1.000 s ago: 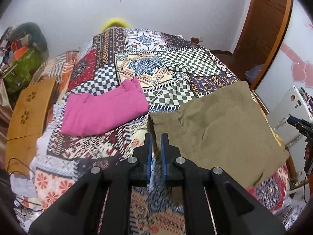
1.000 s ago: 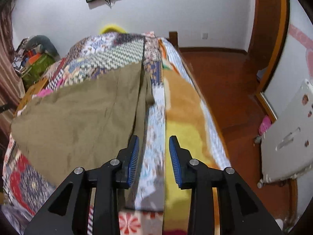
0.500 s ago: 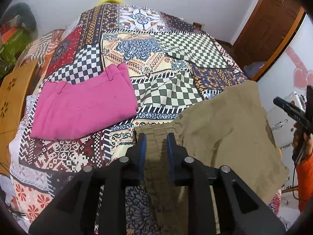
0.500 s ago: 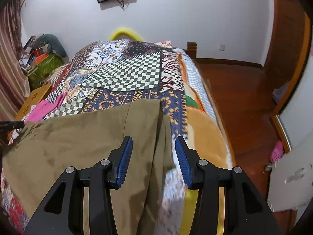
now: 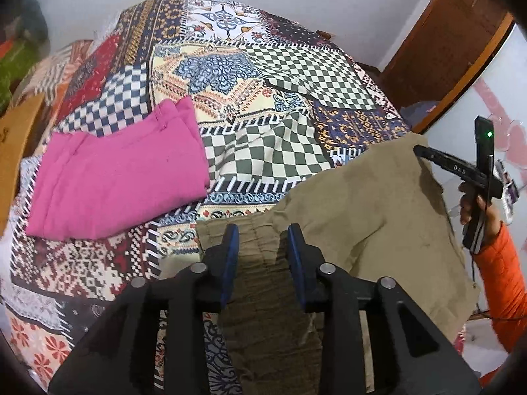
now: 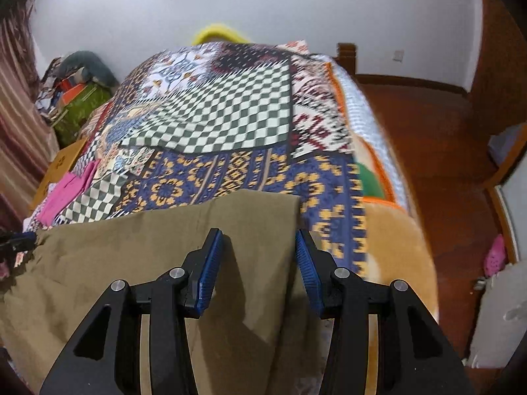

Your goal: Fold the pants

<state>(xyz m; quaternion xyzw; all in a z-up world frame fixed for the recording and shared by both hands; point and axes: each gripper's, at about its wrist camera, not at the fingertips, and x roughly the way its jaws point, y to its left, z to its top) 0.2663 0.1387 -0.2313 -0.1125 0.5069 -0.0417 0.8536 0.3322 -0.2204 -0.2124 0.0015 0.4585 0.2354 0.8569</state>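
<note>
Olive-brown pants [image 5: 362,204] lie spread across the near part of the patchwork bedspread [image 5: 263,92]. My left gripper [image 5: 262,230] hangs open just over their gathered waistband, cloth showing between the blue pads without being pinched. At the other end, my right gripper [image 6: 258,233] is open above the hem corner of the pants [image 6: 131,263], whose right edge runs under the gap. The left wrist view shows the right gripper [image 5: 420,149] held by a hand in an orange sleeve. A folded pink pair [image 5: 122,177] lies further left on the bed.
The bed's right edge drops to a wooden floor [image 6: 444,164]. A brown door [image 5: 444,49] stands at the far right. Bags and clutter [image 6: 75,98] pile up left of the bed, beside a wooden board [image 5: 13,138]. A white object [image 6: 500,312] leans near the right.
The left gripper moved forward and down over the waistband, and its jaws went from nearly shut to apart. The right gripper swung from the bed's side onto the pants' hem corner.
</note>
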